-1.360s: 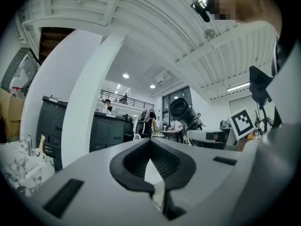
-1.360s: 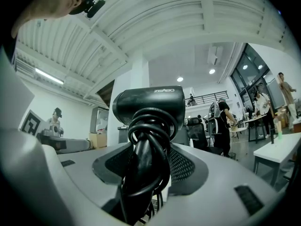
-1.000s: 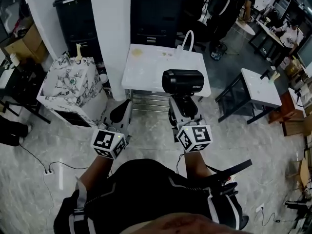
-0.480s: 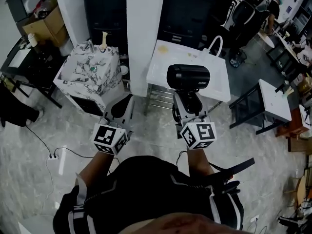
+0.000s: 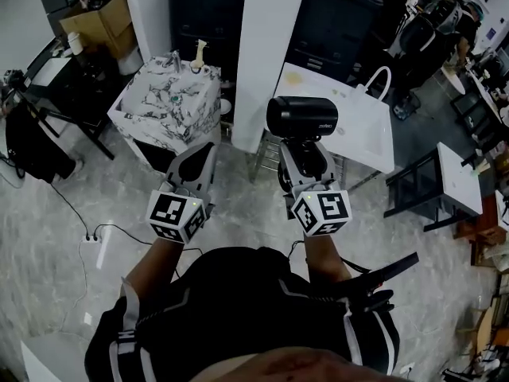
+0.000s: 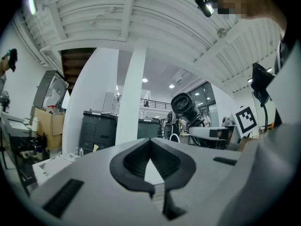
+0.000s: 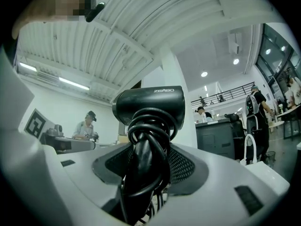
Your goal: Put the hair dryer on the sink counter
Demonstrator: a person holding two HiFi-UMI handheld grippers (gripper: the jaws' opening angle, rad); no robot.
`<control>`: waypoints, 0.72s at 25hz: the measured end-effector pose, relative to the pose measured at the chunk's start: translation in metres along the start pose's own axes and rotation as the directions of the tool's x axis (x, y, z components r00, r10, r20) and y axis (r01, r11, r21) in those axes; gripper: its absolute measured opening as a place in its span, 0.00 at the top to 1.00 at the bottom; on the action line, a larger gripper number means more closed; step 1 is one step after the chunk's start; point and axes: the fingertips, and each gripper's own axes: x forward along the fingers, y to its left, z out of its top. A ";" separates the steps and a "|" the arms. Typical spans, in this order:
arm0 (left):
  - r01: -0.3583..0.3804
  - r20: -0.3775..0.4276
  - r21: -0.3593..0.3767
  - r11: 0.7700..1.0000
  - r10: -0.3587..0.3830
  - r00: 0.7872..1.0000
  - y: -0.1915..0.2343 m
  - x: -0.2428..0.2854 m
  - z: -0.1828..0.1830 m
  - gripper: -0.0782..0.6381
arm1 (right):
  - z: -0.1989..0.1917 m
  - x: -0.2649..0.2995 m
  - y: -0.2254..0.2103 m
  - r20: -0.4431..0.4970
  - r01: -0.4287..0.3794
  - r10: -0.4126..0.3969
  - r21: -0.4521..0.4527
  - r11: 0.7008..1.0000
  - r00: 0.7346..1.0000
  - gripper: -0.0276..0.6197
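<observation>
A black hair dryer with its cord wound round the handle stands upright in my right gripper, whose jaws are shut on the handle. Its barrel lies crosswise above the jaws. The marble-patterned sink counter, with a faucet and a bottle, stands ahead and to the left. My left gripper is shut and empty, its tips just short of the counter's near corner. In the left gripper view the jaws meet and the hair dryer shows to the right.
A white pillar rises between the sink counter and a white table carrying a white bag. Dark cabinets stand behind. A black desk is at the left, a small table at the right, a power strip on the floor.
Both grippers have travelled together with the hair dryer held. The sink counter has come nearer and toward the middle of the head view, and the white table has slid right.
</observation>
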 end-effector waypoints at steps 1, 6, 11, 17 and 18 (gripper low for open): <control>-0.011 0.000 -0.002 1.000 0.011 1.000 0.004 -0.004 0.000 0.89 | 0.000 0.003 0.006 0.000 -0.011 0.011 0.000 1.000 1.000 0.59; -0.068 0.000 -0.020 0.997 0.068 0.998 0.029 -0.026 -0.004 0.89 | -0.003 0.022 0.034 -0.012 -0.069 0.069 0.001 0.998 0.998 0.59; -0.138 -0.007 -0.049 0.989 0.138 0.990 0.055 -0.036 -0.010 0.89 | -0.010 0.045 0.055 -0.029 -0.137 0.137 0.010 0.991 0.990 0.59; -0.194 -0.010 -0.028 0.981 0.194 0.981 0.087 -0.036 -0.010 0.89 | -0.019 0.086 0.073 -0.031 -0.210 0.211 0.025 0.977 0.977 0.59; -0.208 -0.009 -0.023 0.978 0.208 0.978 0.095 -0.036 -0.010 0.89 | -0.020 0.095 0.077 -0.028 -0.225 0.226 0.026 0.974 0.974 0.59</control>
